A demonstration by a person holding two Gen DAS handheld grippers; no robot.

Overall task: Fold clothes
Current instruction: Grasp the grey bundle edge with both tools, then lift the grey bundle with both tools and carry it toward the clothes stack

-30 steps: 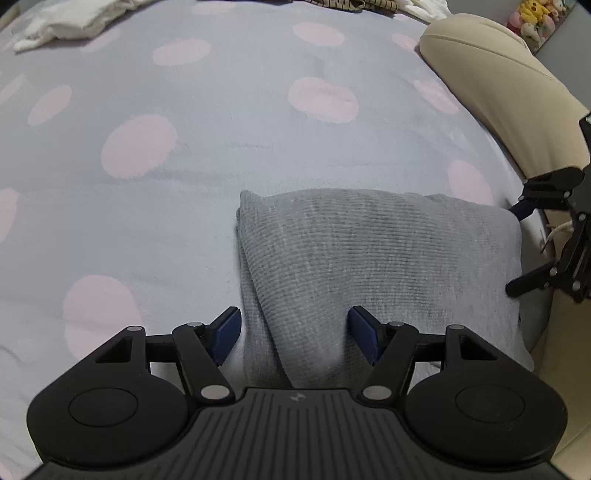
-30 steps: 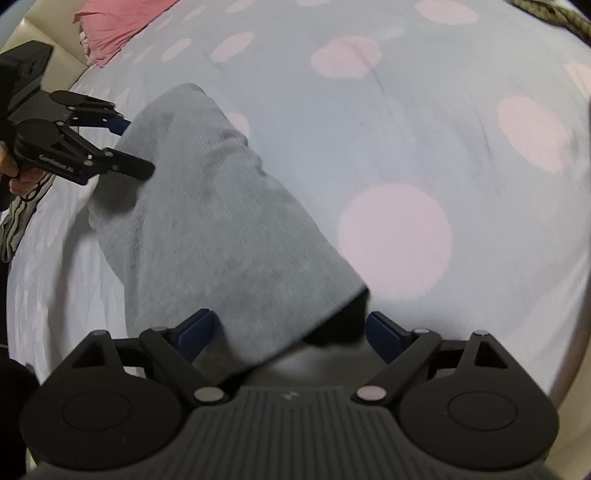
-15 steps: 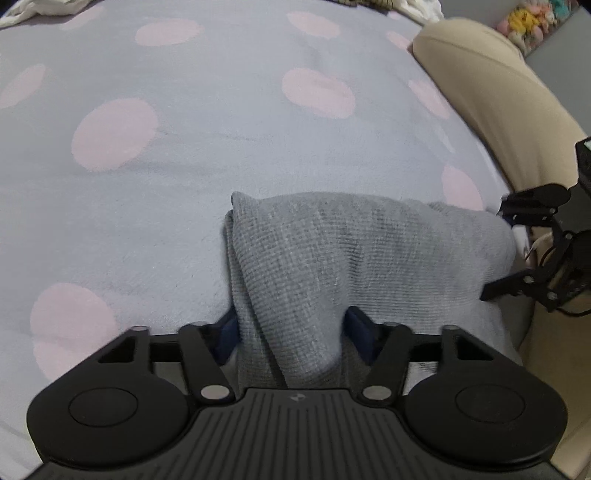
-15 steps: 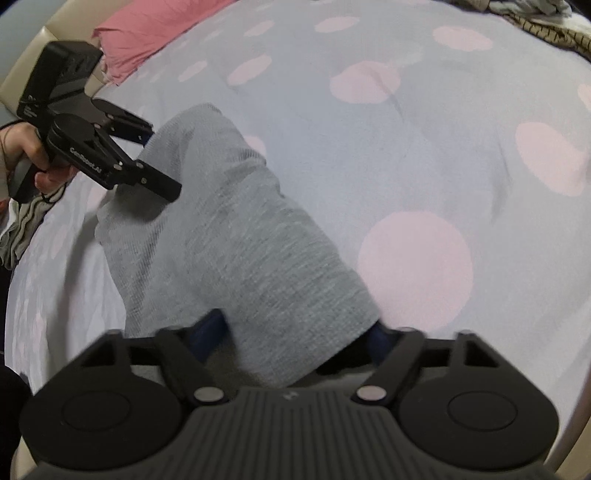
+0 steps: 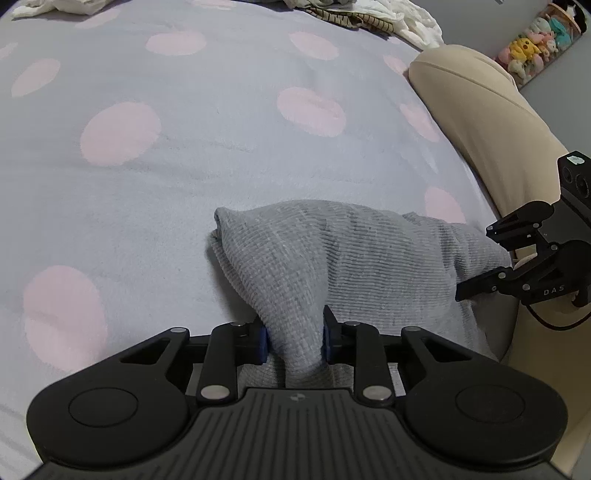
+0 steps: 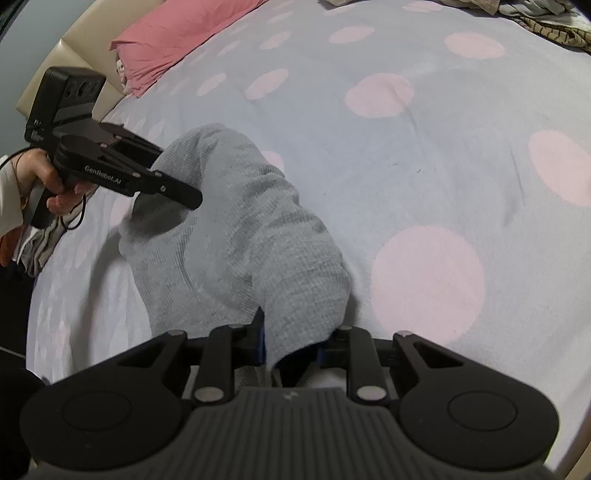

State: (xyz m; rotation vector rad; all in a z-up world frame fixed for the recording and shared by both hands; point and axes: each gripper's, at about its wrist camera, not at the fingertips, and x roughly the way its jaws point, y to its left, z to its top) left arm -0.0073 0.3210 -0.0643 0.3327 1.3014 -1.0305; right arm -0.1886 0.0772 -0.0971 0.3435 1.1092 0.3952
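The ribbed garment (image 5: pixel 332 258) was heather grey, lying on a pale lavender-grey bedspread (image 5: pixel 221 166) patterned with large pink dots. A pillow (image 6: pixel 177 33) was coral pink, the headboard (image 5: pixel 480 110) beige, and both grippers black with blue pads (image 5: pixel 261 341).

Your garment (image 5: pixel 332 258) lies on the bedspread (image 5: pixel 184 177) between your two grippers, a clothes pile (image 5: pixel 369 14) far behind it.

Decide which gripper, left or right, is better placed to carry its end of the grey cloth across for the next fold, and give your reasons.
Neither clearly: the left gripper and right gripper are each shut on an end of the grey cloth, which lies on the spotted blanket.
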